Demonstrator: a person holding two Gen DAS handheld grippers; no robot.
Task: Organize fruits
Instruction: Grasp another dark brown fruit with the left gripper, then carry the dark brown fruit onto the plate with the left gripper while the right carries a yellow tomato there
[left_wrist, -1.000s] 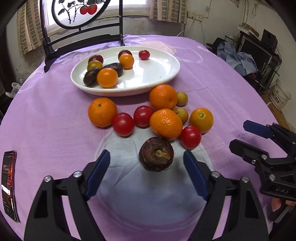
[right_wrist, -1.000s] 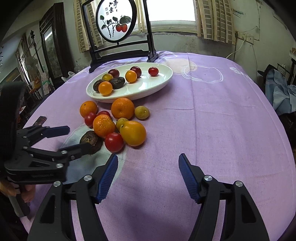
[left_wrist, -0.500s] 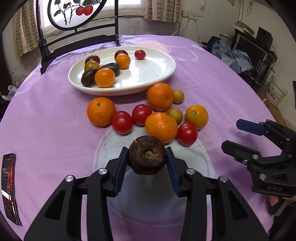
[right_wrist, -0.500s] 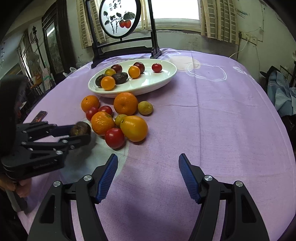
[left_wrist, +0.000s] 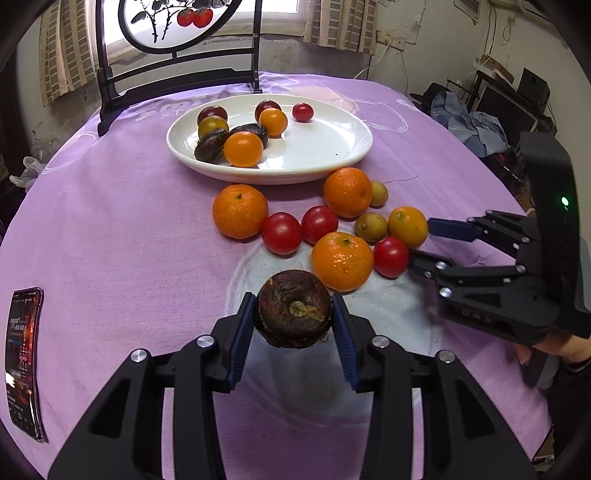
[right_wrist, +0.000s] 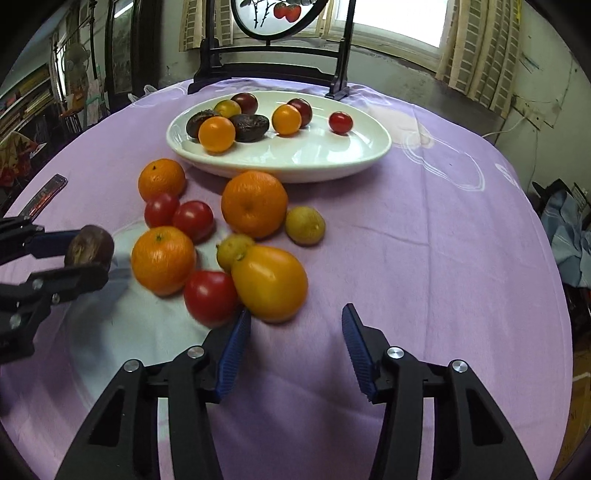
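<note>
Left tongs (left_wrist: 294, 325) clamped on dark brown wrinkled round fruit (left_wrist: 293, 308), held just above purple-clothed table (left_wrist: 110, 236); rind stiff, light, grip across widest girth

Right tongs (right_wrist: 293, 349) apart, just been closing, nothing between; nearest smooth orange-yellow oval fruit (right_wrist: 269, 282), slippery, take across middle

White oval plate (left_wrist: 332, 147) beyond

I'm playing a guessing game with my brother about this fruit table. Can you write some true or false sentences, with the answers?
1. The left tool grips a dark brown wrinkled round fruit. True.
2. The white oval plate is empty. False: several small fruits lie on it.
3. The right tool holds a red tomato. False: its blue pads are apart with nothing clamped; the yellow-orange oval fruit lies just ahead.
4. A phone with a lit screen lies on the purple tablecloth. True.
</note>
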